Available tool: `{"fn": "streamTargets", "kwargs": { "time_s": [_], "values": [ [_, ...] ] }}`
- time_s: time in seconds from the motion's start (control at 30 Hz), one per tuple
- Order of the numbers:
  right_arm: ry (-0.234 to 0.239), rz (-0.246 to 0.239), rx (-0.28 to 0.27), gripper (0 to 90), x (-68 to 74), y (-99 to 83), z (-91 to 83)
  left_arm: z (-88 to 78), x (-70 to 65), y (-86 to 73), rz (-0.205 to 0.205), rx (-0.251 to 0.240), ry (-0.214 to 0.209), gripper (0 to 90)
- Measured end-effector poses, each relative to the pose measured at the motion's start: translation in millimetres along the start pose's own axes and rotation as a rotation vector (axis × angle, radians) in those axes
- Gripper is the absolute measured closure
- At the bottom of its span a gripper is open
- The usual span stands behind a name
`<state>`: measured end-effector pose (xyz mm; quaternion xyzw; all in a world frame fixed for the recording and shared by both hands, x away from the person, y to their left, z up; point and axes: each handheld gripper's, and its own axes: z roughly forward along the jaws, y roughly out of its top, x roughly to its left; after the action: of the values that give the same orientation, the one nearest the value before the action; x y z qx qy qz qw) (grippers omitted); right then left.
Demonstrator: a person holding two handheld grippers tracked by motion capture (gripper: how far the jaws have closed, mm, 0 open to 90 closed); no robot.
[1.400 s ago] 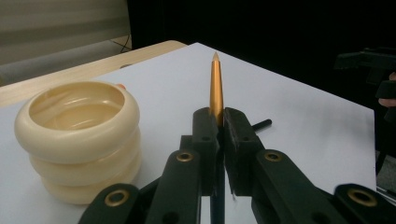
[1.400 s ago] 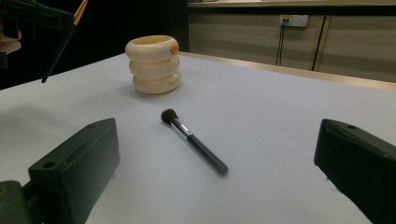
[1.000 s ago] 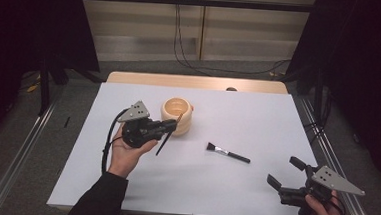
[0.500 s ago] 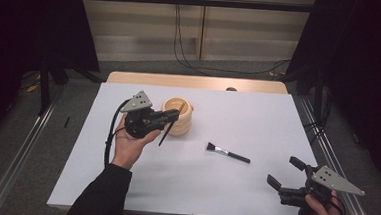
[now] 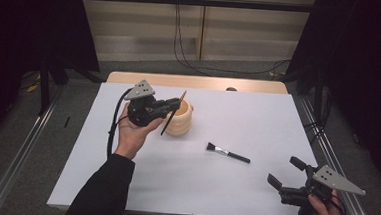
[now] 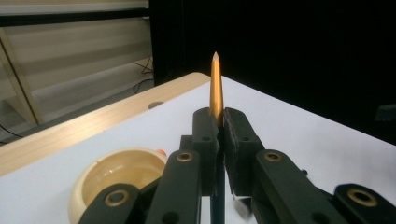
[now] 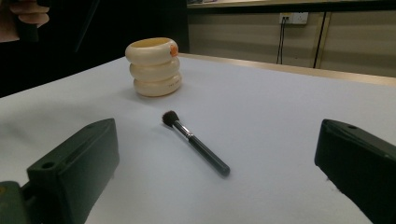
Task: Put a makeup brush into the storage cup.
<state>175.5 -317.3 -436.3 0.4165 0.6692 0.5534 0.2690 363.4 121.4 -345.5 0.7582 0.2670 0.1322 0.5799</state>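
- Caught the left tool with its jaws shut hard on a slim stick with a dark shaft and a pointed gold tip, pinched partway along its length so that the tip stood clear above the pads and the dark shaft hung below.
- Carried that stick upright and slightly tilted, just beside and partly over the cream, ribbed holder shaped like three stacked rings; judged a hold meant for lowering the dark end into the open mouth.
- Left the holder standing upright on the white counter, toward the far left of the middle, mouth up and seemingly empty in the left gripper view, ready to take whatever is dropped in.
- Showed a black-handled make-up brush with a silver collar and dark bristles lying flat on the counter, well apart from the holder and between the two tools, bristles pointing toward the holder; likely next in line.
- Kept the right tool low near the front right corner of the counter, jaws spread wide with nothing between them, aimed at the lying brush, touching nothing; read as waiting its turn.
- Could not tell, from any view, what the lower end of the held stick carried.
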Motion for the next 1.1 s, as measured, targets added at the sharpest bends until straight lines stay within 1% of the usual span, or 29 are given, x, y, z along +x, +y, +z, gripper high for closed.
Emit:
{"fn": "streamTargets", "kwargs": {
  "time_s": [0.03, 0.07, 0.1, 0.13, 0.17, 0.23, 0.27, 0.3, 0.33, 0.37, 0.4, 0.5, 0.57, 0.63, 0.67, 0.7, 0.73, 0.77, 0.8, 0.83, 0.87, 0.9, 0.93, 1.0, 1.03, 1.1],
  "values": [
    [0.000, 0.000, 0.000, 0.0, 0.0, 0.0, 0.0, 2.0, 0.8, 2.3, -0.010, -0.008, 0.002, 84.1],
    [0.006, -0.001, 0.003, 0.0, 0.4, 0.0, 0.3, 4.1, 1.7, 4.6, -0.006, -0.009, -0.002, 84.0],
    [0.002, -0.002, 0.001, 0.0, 0.8, 0.1, 0.2, 8.1, 1.9, 8.7, -0.001, -0.008, 0.003, 84.0],
    [0.002, -0.002, 0.001, 0.0, 0.8, 0.1, 0.2, 8.1, 1.9, 8.7, -0.001, -0.008, 0.003, 84.0],
    [0.003, -0.008, -0.004, 0.0, 1.0, -0.1, 0.0, 9.3, 2.4, 12.7, 0.001, -0.006, 0.021, 84.0],
    [0.007, -0.007, -0.002, 0.0, 0.7, -0.2, -0.4, 10.0, 3.1, 14.5, 0.003, -0.008, 0.019, 84.1],
    [0.000, -0.004, -0.003, 0.0, 0.5, -0.4, -0.7, 11.4, 4.1, 15.7, -0.001, -0.016, 0.007, 84.0],
    [0.003, -0.003, -0.002, 0.0, 0.6, -0.4, -1.0, 11.8, 4.9, 17.2, 0.001, -0.013, 0.016, 84.0],
    [0.004, -0.003, -0.003, 0.0, 0.7, -0.4, -1.1, 13.7, 7.7, 18.3, -0.002, -0.026, 0.007, 84.0],
    [0.004, -0.005, -0.003, 0.0, 1.1, -0.4, -1.1, 13.7, 7.7, 18.3, -0.002, -0.026, 0.007, 84.0],
    [0.000, -0.012, -0.007, 0.0, 0.9, -0.4, -0.9, 15.2, 10.0, 18.0, -0.015, -0.034, 0.005, 84.0],
    [0.004, -0.010, -0.002, 0.0, 1.3, -0.5, -0.7, 17.6, 12.6, 17.4, -0.008, -0.026, 0.012, 84.0],
    [0.002, -0.011, -0.002, 0.0, 0.8, -0.6, -0.5, 19.2, 15.7, 17.7, -0.017, -0.022, 0.037, 84.0],
    [0.004, -0.012, -0.002, 0.0, 0.6, -0.6, -0.4, 22.9, 21.9, 19.5, -0.025, -0.036, 0.028, 84.0],
    [0.005, -0.010, -0.001, 0.0, 0.6, -0.6, -0.3, 22.9, 21.9, 19.5, -0.025, -0.036, 0.028, 84.0],
    [0.005, -0.010, -0.001, 0.0, 0.6, -0.6, -0.3, 23.8, 22.7, 20.8, -0.022, -0.025, 0.044, 84.0],
    [0.007, -0.009, 0.001, 0.0, 0.5, -0.6, -0.5, 25.6, 24.5, 21.6, -0.022, -0.032, 0.028, 84.0],
    [0.007, -0.009, 0.001, 0.0, 0.5, -0.6, -0.5, 26.5, 24.6, 23.1, -0.019, -0.024, 0.055, 84.0],
    [0.006, -0.006, -0.003, 0.0, 0.7, -0.6, -0.4, 28.1, 26.1, 24.0, -0.021, -0.034, 0.038, 84.0],
    [0.001, -0.021, 0.002, 0.0, -0.5, -0.8, -1.0, 29.3, 26.9, 25.2, -0.022, -0.038, 0.041, 84.0],
    [0.009, -0.015, -0.001, 0.0, -0.2, -0.8, -1.7, 30.2, 28.4, 26.3, -0.014, -0.036, 0.036, 84.0],
    [0.009, -0.015, -0.001, 0.0, -0.2, -0.8, -1.7, 32.0, 28.6, 26.9, -0.022, -0.043, 0.037, 84.0],
    [0.011, -0.013, -0.001, 0.0, -0.1, -0.9, -1.6, 33.3, 29.1, 27.7, -0.018, -0.033, 0.047, 84.0],
    [0.006, -0.020, 0.001, 0.0, -0.4, -0.9, -1.1, 37.8, 30.6, 29.1, -0.018, -0.043, 0.035, 84.0],
    [0.014, -0.008, -0.001, 0.0, 0.7, -0.7, -1.3, 38.6, 30.5, 29.8, -0.016, -0.037, 0.053, 84.0],
    [0.013, -0.010, -0.001, 0.0, 0.6, -0.7, -1.3, 39.6, 31.2, 30.2, -0.009, -0.035, 0.059, 84.0]
  ]
}}
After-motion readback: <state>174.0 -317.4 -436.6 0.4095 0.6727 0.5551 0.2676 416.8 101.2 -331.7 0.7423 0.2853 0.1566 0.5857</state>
